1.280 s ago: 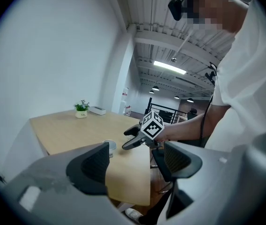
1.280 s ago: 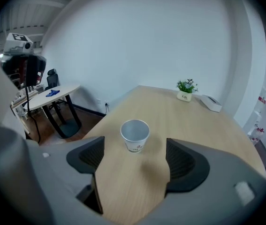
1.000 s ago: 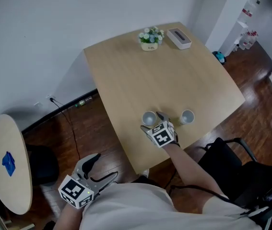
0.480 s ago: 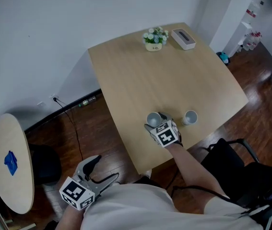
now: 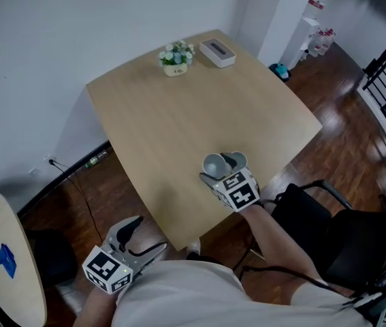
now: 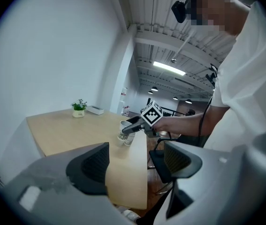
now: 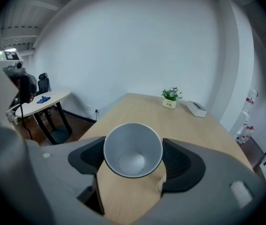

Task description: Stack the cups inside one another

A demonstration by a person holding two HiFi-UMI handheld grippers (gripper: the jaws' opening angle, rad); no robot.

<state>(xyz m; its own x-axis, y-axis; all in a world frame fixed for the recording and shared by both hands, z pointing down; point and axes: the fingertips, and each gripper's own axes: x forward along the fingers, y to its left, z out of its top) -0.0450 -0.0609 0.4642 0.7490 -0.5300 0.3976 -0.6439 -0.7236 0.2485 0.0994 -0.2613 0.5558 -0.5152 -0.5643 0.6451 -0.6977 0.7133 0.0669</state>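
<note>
My right gripper (image 5: 218, 172) is shut on a grey paper cup (image 5: 214, 164) near the front edge of the wooden table (image 5: 179, 121). In the right gripper view the cup (image 7: 133, 150) fills the gap between the jaws of that gripper (image 7: 133, 157), its open mouth facing the camera. A second cup (image 5: 238, 159) stands right beside the held one, to its right. From the left gripper view, the held cup (image 6: 124, 124) sits slightly above the second cup (image 6: 129, 138). My left gripper (image 5: 148, 241) hangs open and empty, low and off the table's left front corner (image 6: 135, 161).
A small potted plant (image 5: 175, 58) and a white box (image 5: 218, 52) stand at the table's far edge. A black chair (image 5: 315, 216) is at the front right. A round side table (image 5: 2, 257) with a blue object stands at the lower left.
My right gripper has carried its cup to the right, from well apart to right beside the second cup. The head view has shifted. The left gripper has stayed put.
</note>
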